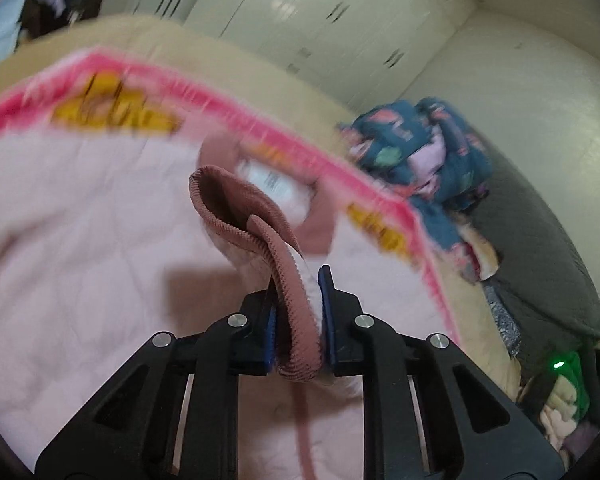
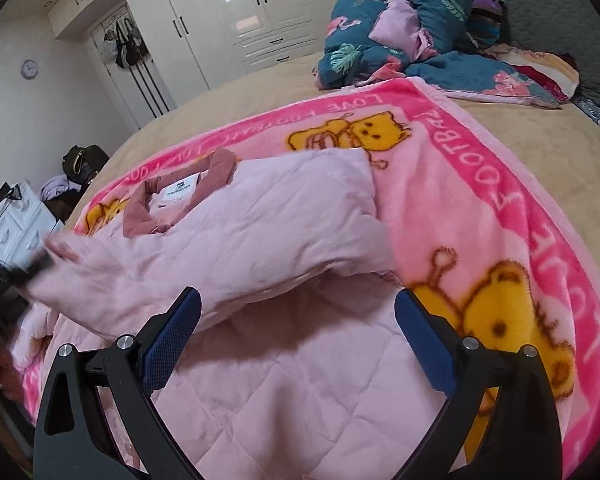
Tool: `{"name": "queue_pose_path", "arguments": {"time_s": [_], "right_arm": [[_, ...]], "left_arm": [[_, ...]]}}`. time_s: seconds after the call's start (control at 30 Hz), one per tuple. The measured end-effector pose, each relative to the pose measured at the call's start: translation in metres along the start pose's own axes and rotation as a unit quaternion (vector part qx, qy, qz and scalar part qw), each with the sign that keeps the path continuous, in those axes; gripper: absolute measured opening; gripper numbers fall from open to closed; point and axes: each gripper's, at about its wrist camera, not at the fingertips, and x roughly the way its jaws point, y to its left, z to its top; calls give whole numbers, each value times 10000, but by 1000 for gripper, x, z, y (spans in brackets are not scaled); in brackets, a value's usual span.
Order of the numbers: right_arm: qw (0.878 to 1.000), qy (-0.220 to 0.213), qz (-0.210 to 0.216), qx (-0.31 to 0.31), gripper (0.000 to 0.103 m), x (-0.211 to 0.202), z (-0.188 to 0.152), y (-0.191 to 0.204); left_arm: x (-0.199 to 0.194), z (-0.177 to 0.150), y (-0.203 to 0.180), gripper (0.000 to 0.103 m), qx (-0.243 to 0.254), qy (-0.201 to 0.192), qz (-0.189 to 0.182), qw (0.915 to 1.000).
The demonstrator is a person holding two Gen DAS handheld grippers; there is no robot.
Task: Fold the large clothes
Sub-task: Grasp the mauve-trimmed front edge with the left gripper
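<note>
**Cuff in the left tongs, right tongs wide and empty over the pink jacket**

Your left tongs (image 1: 298, 320) are clamped tight on the ribbed dusty-rose cuff (image 1: 284, 300) of the pale pink quilted jacket (image 2: 260, 240), low in the centre of the left wrist view. The jacket lies spread on the pink fleece blanket printed with yellow bears (image 2: 500, 208), across the middle of the right wrist view, its rose collar and white label toward the upper left. Your right tongs (image 2: 298, 338) stand spread wide with nothing between the blue pads, hanging just above the quilted body at the bottom of the frame.

The bite takes in only the knit cuff, so a hard pull could stretch it or let it slip free, dropping the sleeve short of its fold. With the right tongs holding nothing, the light jacket body may drag along with the sleeve and bunch, and the soft blanket could ride up with it.

On the tan bed (image 2: 560, 148) beyond, a heap of teal floral bedding (image 2: 400, 28) sits at the upper right of the right wrist view, well apart from the jacket. White glossy wardrobes (image 2: 228, 12) fill the top. Nothing stands between your tongs and the garment.
</note>
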Motion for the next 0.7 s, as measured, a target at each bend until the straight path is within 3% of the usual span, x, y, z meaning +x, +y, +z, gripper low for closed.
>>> {"name": "queue_pose_path", "arguments": {"time_s": [0.2, 0.3, 0.53, 0.7], "right_arm": [[10000, 60, 41, -1, 97, 3, -6, 4], [10000, 72, 52, -43, 97, 6, -6, 8], [9999, -25, -49, -143, 97, 7, -3, 10], [9991, 79, -119, -399, 97, 16, -4, 16]], "left_arm": [[-29, 52, -26, 11, 575, -575, 55, 9967], [-30, 60, -23, 11, 816, -650, 320, 9940], [11, 25, 51, 11, 273, -85, 1038, 9942], [17, 2, 86, 11, -9, 120, 1232, 9923]]}}
